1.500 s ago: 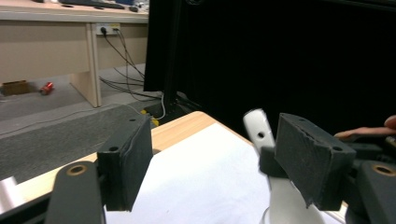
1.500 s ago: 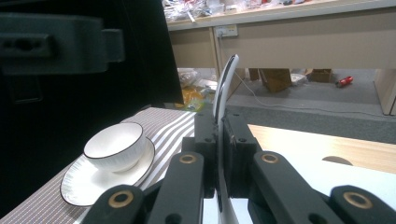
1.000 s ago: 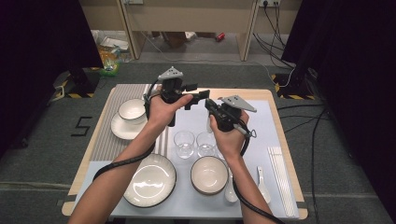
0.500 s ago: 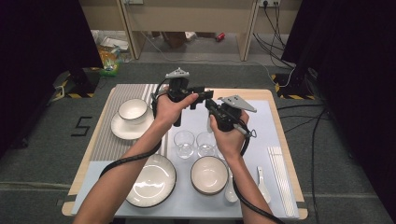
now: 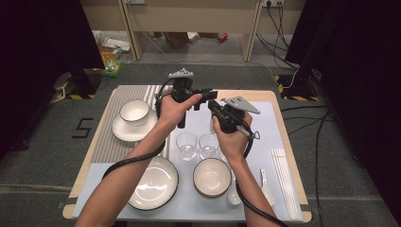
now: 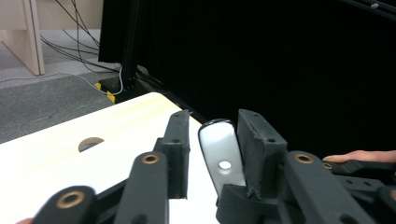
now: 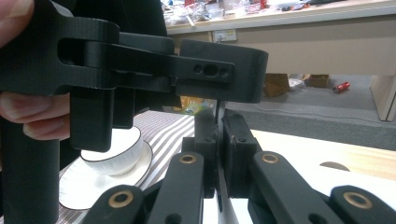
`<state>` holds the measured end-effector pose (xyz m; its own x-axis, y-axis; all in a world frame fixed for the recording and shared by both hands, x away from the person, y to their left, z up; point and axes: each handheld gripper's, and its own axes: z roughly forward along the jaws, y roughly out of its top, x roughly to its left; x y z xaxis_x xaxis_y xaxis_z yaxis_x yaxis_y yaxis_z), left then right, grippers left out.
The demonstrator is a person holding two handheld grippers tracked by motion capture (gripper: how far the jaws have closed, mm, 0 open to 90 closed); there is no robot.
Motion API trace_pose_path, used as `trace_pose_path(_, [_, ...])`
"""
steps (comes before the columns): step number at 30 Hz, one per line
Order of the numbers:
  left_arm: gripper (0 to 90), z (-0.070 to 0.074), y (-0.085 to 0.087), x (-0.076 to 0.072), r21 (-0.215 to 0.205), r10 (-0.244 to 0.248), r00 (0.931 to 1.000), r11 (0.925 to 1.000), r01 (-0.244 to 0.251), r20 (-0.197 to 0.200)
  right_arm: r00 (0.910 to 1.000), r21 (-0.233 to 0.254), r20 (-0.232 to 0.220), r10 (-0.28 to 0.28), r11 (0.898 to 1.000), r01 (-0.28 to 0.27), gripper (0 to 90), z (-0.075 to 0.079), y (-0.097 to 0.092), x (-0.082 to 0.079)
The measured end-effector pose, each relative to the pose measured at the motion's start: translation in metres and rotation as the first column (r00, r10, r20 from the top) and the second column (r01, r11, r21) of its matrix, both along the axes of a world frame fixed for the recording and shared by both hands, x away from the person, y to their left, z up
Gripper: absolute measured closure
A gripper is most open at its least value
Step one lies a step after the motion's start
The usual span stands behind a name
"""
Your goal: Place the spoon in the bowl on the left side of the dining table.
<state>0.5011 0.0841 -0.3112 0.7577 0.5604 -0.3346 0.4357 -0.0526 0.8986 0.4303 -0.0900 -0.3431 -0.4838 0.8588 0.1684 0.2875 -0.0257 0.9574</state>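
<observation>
Both grippers are held up over the far middle of the table (image 5: pixel 265 97). My right gripper (image 5: pixel 212 105) points up and left. In the right gripper view its jaws (image 7: pixel 217 116) are shut on a thin metal utensil (image 7: pixel 218 140) seen edge-on. My left gripper (image 5: pixel 208 97) reaches in from the left, crossing just above the right one. In the left gripper view the utensil's flat silver end (image 6: pixel 219 149), with a small hole, stands between the left gripper (image 6: pixel 212 121) jaws. They have just been closing; the end lies against the right pad, with a gap at the left pad.
Below the hands stand two clear glasses (image 5: pixel 187 144) (image 5: pixel 208 144). A bowl on a saucer (image 5: pixel 135 113) sits on the striped mat (image 5: pixel 108 142) at the left. A plate (image 5: pixel 153 176), a bowl (image 5: pixel 212 176), white spoons (image 5: pixel 265 182) and chopsticks (image 5: pixel 286 179) lie along the near edge.
My left gripper has shifted slightly right toward the right gripper, and its jaws have narrowed around the utensil's end. The right gripper has stayed where it was.
</observation>
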Motion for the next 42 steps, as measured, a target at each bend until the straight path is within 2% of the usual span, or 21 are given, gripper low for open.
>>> trace_pose_path(2, [68.4, 0.001, 0.0, 0.0, 0.005, -0.003, 1.0, 1.0, 0.003, 0.007, 1.0, -0.001, 0.001, 0.003, 1.0, -0.003, 86.2, 0.0, 0.0, 0.0])
trace_pose_path(10, [71.7, 0.005, -0.001, -0.006, -0.011, 0.003, 0.9998, 0.9999, -0.003, 0.017, 0.9999, 0.001, 0.01, 0.008, 1.0, -0.008, 85.7, 0.001, 0.0, -0.001])
trace_pose_path(14, [72.6, 0.007, -0.001, -0.009, 0.011, 0.003, 0.9993, 0.9999, -0.003, 0.039, 0.9998, -0.003, 0.013, 0.016, 1.0, -0.016, 85.4, 0.002, 0.0, -0.001])
trace_pose_path(23, [73.0, 0.008, -0.003, -0.013, 0.023, 0.006, 0.9971, 0.9997, -0.008, 0.076, 0.9997, -0.014, 0.014, 0.021, 1.0, -0.021, 83.6, 0.004, -0.001, -0.001])
trace_pose_path(29, [73.0, 0.009, -0.005, -0.014, 0.025, 0.007, 0.9956, 0.9996, -0.009, 0.094, 0.9998, -0.028, -0.005, 0.02, 0.999, -0.02, 76.3, 0.001, -0.004, 0.001])
trace_pose_path(35, [73.0, 0.008, -0.004, -0.014, 0.037, 0.021, 0.9941, 0.999, -0.025, 0.106, 0.9996, -0.021, -0.009, 0.026, 0.999, -0.026, 66.8, -0.002, -0.006, -0.001])
trace_pose_path(42, [73.0, 0.009, 0.001, -0.015, 0.039, 0.038, 0.9923, 0.9983, -0.043, 0.118, 0.9994, -0.03, -0.012, 0.033, 0.999, -0.033, 61.9, -0.003, -0.008, -0.005])
